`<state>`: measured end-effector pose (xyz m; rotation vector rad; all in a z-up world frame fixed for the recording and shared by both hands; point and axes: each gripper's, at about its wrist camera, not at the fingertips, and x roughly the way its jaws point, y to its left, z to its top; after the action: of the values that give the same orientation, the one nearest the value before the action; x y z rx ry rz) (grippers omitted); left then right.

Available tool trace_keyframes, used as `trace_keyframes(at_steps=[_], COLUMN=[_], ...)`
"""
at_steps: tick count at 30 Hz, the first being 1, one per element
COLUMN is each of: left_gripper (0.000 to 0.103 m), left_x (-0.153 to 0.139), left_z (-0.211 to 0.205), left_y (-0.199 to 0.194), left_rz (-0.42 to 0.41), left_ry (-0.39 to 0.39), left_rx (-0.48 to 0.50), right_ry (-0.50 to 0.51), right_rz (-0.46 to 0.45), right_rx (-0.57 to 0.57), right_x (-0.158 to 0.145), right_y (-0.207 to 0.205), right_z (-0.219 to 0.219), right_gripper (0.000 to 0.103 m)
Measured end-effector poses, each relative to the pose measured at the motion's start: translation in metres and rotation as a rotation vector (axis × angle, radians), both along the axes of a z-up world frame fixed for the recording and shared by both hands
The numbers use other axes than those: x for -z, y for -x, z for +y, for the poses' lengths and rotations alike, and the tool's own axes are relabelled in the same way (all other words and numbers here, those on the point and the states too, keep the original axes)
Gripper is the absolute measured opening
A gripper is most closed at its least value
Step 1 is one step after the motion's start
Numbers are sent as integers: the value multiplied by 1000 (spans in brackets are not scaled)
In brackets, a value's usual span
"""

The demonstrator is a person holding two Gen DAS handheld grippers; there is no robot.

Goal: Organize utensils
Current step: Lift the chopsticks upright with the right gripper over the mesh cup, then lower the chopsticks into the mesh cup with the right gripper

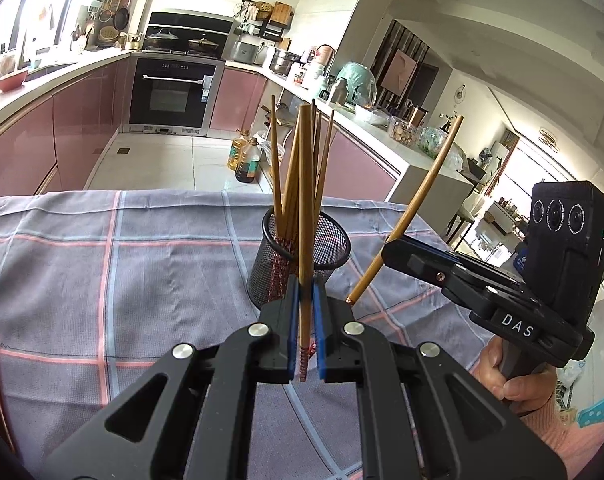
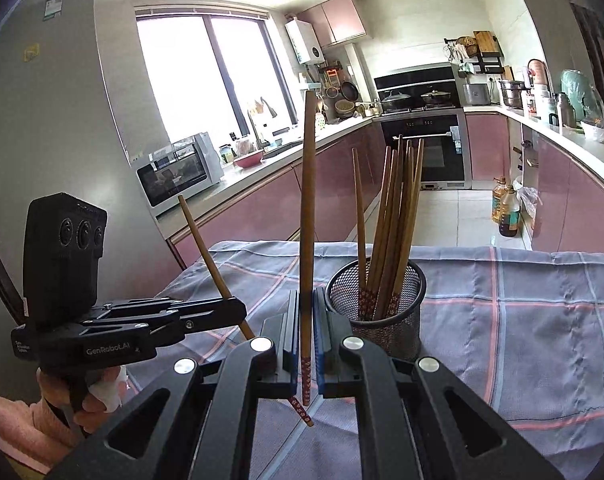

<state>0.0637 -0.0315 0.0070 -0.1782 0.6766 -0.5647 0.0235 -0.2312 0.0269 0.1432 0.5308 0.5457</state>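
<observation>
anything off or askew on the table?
Nothing spilled or damaged. Each gripper is shut on one chopstick: left gripper holds its upright, right gripper likewise. Other chopsticks stand splayed in the mesh cup.

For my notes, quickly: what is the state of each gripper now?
Left gripper: shut on a chopstick.
Right gripper: shut on another chopstick.

My black left gripper (image 1: 305,300) with blue pads, brown chopstick (image 1: 305,216) with red patterned tip, black mesh cup (image 1: 329,248) of brown chopsticks (image 2: 393,216), beneath the cup a grey-blue tablecloth (image 1: 142,264) checked pink and white, behind the cup pink cabinets (image 2: 329,188).
</observation>
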Motion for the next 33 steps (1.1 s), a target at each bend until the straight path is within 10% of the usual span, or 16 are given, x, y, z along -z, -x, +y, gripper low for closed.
trace_keyframes(at_steps=[33], left_gripper=[7], left_x=[-79], left_z=[-3], left_y=[-15], left_rz=[-190], left_ry=[42], left_rx=[10], right_ry=[5], right_rz=[-125], right_rx=[60], right_x=[-54], right_y=[-25], right_z=[-17], right_gripper=[6])
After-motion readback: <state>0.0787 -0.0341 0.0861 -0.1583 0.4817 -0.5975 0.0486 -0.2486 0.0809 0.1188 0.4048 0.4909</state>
